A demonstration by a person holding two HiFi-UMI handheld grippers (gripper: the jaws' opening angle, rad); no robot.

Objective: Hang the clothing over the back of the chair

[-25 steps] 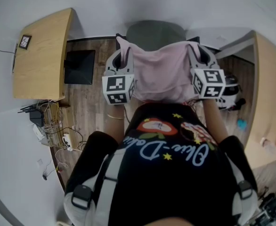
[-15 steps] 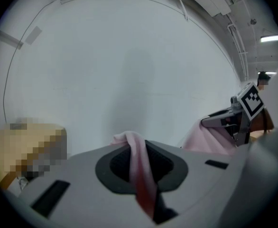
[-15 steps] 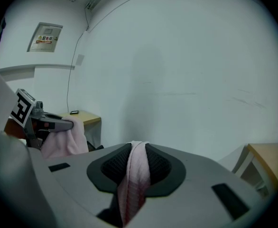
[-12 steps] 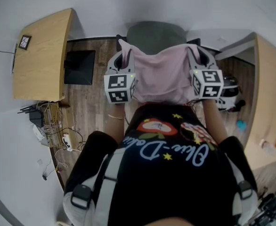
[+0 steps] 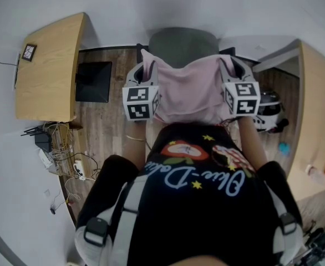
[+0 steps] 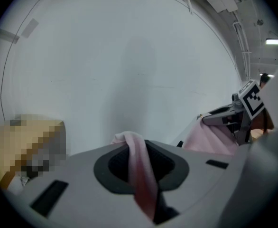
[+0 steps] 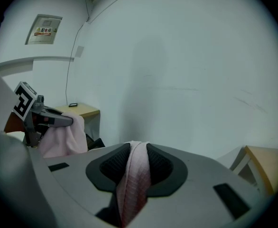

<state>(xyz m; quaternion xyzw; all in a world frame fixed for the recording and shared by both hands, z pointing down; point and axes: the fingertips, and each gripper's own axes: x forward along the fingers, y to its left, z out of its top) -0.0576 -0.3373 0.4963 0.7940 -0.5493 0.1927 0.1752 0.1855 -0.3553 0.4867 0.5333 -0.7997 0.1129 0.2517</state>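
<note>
A pink garment (image 5: 187, 90) is stretched between my two grippers, just in front of the grey-green chair back (image 5: 182, 40). My left gripper (image 5: 146, 66) is shut on the garment's left top corner. In the left gripper view a pink fold (image 6: 141, 175) is pinched between the pads of my left gripper (image 6: 136, 146). My right gripper (image 5: 229, 64) holds the right top corner. Its jaws have just been opening a little, but the pink cloth (image 7: 132, 189) still fills the gap of my right gripper (image 7: 138, 148). Each gripper view shows the other gripper with cloth hanging from it.
A wooden desk (image 5: 46, 65) stands at the left, with a black box (image 5: 93, 79) and loose cables (image 5: 62, 148) on the floor beside it. Another wooden desk (image 5: 318, 121) is at the right, with a white-and-black object (image 5: 270, 110) near it. A white wall lies ahead.
Both grippers and the garment have crept slightly toward the chair back, the left one sinking a little. The pink cloth stays held at both corners.
</note>
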